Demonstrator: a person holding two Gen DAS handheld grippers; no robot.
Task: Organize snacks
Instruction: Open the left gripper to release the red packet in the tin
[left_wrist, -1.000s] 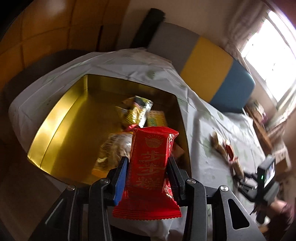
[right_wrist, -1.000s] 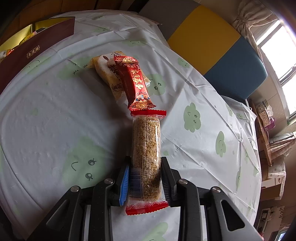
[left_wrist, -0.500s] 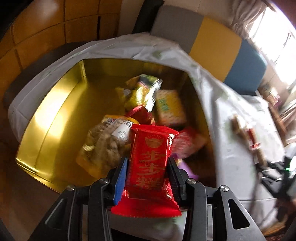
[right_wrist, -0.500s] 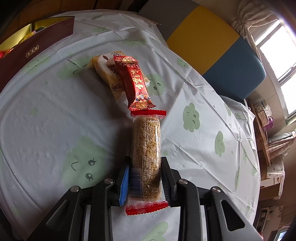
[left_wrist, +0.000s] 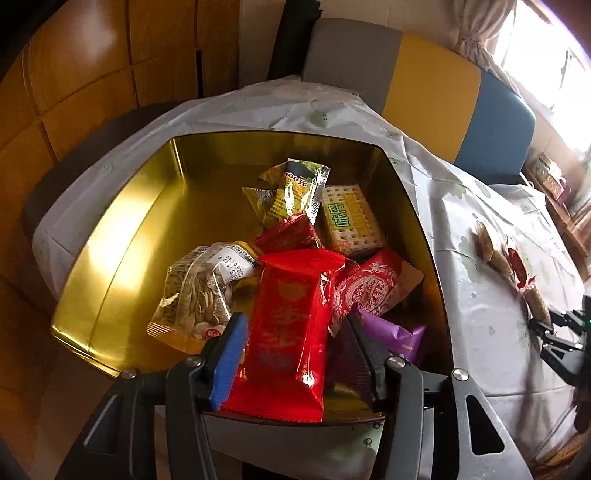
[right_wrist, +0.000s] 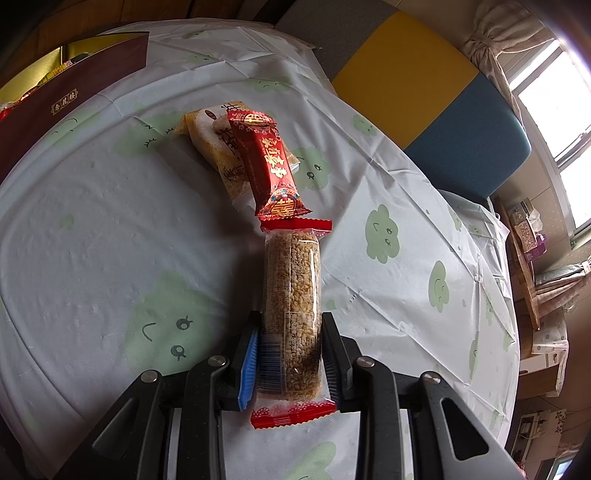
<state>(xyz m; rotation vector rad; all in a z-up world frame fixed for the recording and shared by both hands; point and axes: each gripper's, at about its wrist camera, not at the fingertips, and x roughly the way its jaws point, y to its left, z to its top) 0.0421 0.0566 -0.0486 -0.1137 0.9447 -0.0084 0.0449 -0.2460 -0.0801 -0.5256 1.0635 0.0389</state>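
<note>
my left tongs (left_wrist: 291, 343) are spread apart over the gold tin (left_wrist: 122, 236), fingers clear of the red packet (left_wrist: 291, 332) lying between them on the other snacks in the tin. my right tongs (right_wrist: 290, 354) are clamped on the grain bar (right_wrist: 293, 295), which rests on the worktop (right_wrist: 92, 229). just beyond its far end a red bar (right_wrist: 267, 162) lies across a pale packet (right_wrist: 210, 147).
</note>
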